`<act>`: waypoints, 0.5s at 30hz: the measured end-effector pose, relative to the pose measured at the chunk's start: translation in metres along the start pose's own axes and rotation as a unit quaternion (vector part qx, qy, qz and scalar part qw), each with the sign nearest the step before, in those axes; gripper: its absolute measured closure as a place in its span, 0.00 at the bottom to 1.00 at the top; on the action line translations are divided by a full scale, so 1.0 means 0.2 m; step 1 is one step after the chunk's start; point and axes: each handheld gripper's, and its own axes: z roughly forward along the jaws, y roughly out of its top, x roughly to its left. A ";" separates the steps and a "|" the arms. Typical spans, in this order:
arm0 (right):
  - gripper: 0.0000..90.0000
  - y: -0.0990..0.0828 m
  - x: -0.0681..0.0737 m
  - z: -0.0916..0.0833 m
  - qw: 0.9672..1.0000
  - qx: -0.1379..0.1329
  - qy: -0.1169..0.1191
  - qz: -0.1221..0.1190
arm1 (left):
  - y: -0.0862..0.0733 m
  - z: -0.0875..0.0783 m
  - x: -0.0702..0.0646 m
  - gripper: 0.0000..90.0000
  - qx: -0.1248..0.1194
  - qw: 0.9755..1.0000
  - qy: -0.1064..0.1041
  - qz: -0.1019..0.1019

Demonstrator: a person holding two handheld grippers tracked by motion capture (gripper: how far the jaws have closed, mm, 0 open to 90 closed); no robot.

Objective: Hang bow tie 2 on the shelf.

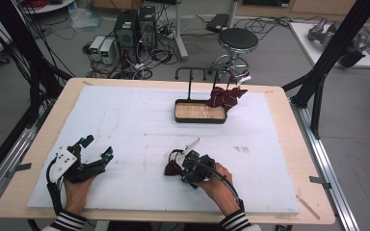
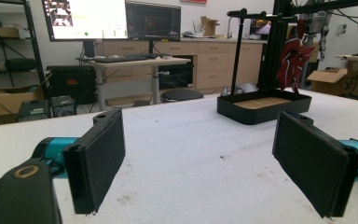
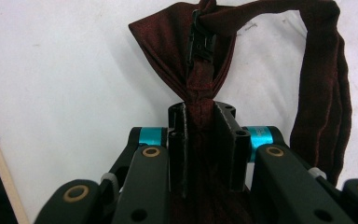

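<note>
A dark red bow tie [image 1: 171, 168] lies on the white mat near the front edge, right of the middle. My right gripper [image 1: 180, 166] is shut on it; in the right gripper view the two pads [image 3: 179, 140] pinch the tie's knot [image 3: 198, 88], and its strap [image 3: 324, 93] loops off to the right. My left gripper [image 1: 98, 147] rests at the front left, open, with nothing between its pads [image 2: 100, 154]. A second dark red bow tie [image 1: 225, 97] hangs from a black rack [image 1: 207, 70] over a wooden-bottomed tray [image 1: 200, 120] at the back.
A white mat [image 1: 139, 115] covers most of the wooden table. In the left gripper view the tray [image 2: 261, 112] and the hanging tie [image 2: 292, 58] stand ahead to the right. Beyond the table are a stool [image 1: 238, 39], computer boxes [image 1: 135, 26] and a black frame post [image 1: 327, 62].
</note>
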 end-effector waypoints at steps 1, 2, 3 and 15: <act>0.85 0.00 0.00 0.00 1.000 0.001 0.001 0.001 | 0.00 0.00 0.00 0.19 -0.001 1.000 0.000 0.000; 0.85 0.00 0.00 0.00 1.000 0.000 0.001 0.001 | 0.00 0.00 0.00 0.19 -0.001 1.000 0.000 0.000; 0.85 0.00 0.00 0.00 1.000 -0.001 0.001 0.000 | 0.00 0.00 0.00 0.19 0.000 1.000 0.000 0.000; 0.86 0.00 -0.01 -0.04 0.999 -0.037 0.000 0.008 | 0.00 0.00 0.00 0.19 -0.001 1.000 0.000 0.000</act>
